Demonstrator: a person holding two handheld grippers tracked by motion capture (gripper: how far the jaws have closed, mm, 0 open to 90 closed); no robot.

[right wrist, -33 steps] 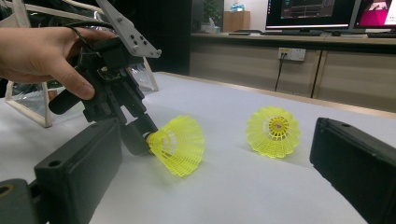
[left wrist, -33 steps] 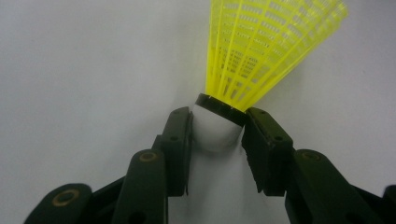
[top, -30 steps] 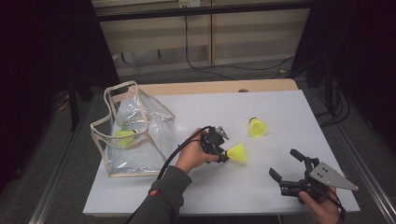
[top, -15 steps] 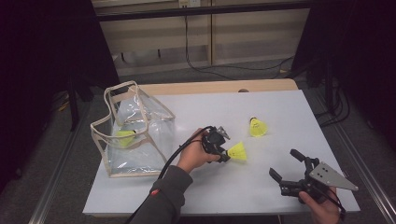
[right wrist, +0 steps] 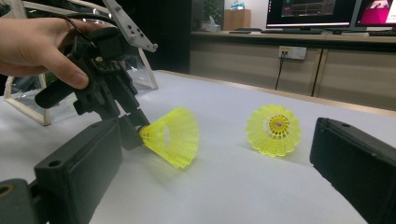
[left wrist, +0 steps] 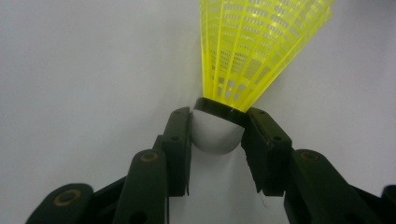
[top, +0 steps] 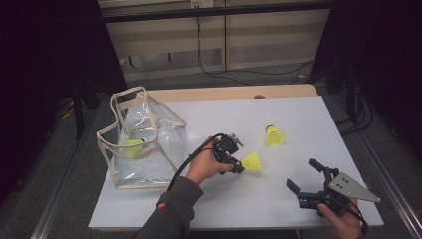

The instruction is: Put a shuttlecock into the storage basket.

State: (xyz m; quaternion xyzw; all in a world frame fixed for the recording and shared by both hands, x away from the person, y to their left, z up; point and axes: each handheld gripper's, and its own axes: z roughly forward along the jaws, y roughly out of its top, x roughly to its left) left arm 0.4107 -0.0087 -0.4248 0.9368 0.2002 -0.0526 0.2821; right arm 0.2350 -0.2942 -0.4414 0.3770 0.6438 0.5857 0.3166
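A yellow plastic shuttlecock [top: 252, 161] lies at mid-table, its white cork pinched between the jaws of my left gripper [top: 238, 166], which is shut on it. In the left gripper view both pads press the cork [left wrist: 215, 135] and the yellow skirt [left wrist: 252, 51] fans away from me. My right gripper [top: 302, 174] stands open near the table's front right with nothing between its jaws. Its own view looks past its wide-set jaws at the held shuttlecock [right wrist: 173, 135] and a second loose shuttlecock [right wrist: 274, 129].
The second yellow shuttlecock [top: 274, 136] lies right of centre on the white table [top: 224, 209]. A clear plastic bag with beige trim [top: 149, 124] stands open at the left, with another yellow shuttlecock [top: 133, 147] inside.
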